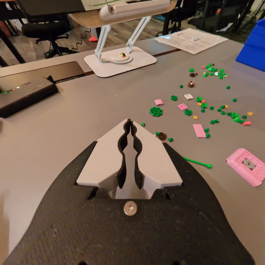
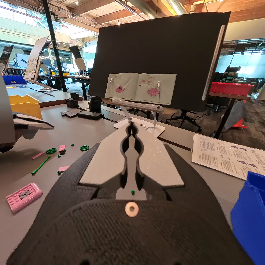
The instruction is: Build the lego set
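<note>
My left gripper (image 1: 129,121) is shut, its black pads meeting at the tips above the grey table (image 1: 86,114). It also shows at the left of the right wrist view (image 2: 50,126). My right gripper (image 2: 131,125) is shut too, tips touching, held above the table. A pink brick base with a grey centre (image 1: 246,166) lies at the right, and in the right wrist view (image 2: 23,196) at the lower left. Loose pieces lie scattered: a green web plate (image 1: 156,111), a green rod (image 1: 197,162), a pink tile (image 1: 199,130), and several small green studs.
The open instruction booklet (image 2: 141,87) sits on a white stand (image 1: 120,61) at the table's far edge. A blue bin (image 2: 251,207) and a printed sheet (image 2: 229,156) lie at the right. A black box (image 1: 25,93) and a yellow bin (image 2: 24,104) are at the left. Measured from the fingertips, the green web plate (image 1: 156,111) is 11 centimeters or so from the left gripper and 30 centimeters from the right. It turns up in the right wrist view (image 2: 83,148) as well. The green rod (image 1: 197,162) is about 12 centimeters from my left fingertips and 30 centimeters from my right. It turns up in the right wrist view (image 2: 37,168) as well. From my left tips it is roughly 15 centimeters to the pink tile (image 1: 199,130); from my right, 25 centimeters.
</note>
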The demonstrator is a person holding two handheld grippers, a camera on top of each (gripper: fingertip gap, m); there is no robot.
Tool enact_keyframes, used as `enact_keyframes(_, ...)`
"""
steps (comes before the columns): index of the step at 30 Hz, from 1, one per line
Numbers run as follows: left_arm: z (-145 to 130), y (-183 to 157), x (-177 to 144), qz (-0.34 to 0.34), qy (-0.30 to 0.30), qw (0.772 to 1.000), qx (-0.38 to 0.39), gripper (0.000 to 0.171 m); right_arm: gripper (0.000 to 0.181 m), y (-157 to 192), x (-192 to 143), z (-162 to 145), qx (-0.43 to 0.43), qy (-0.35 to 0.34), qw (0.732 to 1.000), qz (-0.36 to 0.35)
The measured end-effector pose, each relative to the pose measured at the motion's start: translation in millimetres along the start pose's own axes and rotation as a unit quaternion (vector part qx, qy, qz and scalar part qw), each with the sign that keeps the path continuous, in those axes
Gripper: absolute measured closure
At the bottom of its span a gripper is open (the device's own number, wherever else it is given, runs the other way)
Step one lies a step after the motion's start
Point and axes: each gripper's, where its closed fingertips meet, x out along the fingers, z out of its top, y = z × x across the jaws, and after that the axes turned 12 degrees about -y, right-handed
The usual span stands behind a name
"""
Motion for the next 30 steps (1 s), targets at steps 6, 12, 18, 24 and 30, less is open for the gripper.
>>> enact_keyframes(6,0,3,-1,0.003,-0.001,1.000,-0.001,0.171,0.174,8,4,-9,0.008,0.013,1.000,0.011)
enact_keyframes(12,-3,-1,0,-0.008,0.004,1.000,-0.001,0.170,0.167,12,6,-15,0.014,0.023,1.000,0.016)
enact_keyframes(18,-16,-14,0,-0.060,0.049,0.997,-0.009,0.151,0.166,12,7,-18,0.013,0.028,0.999,0.016)
enact_keyframes(24,-36,-65,-43,-0.289,0.123,0.949,0.038,0.119,0.165,12,7,-23,0.015,0.036,0.999,0.017)
enact_keyframes(30,-67,-53,-43,-0.273,0.188,0.942,0.053,0.121,0.165,14,9,-28,0.015,0.046,0.999,0.021)
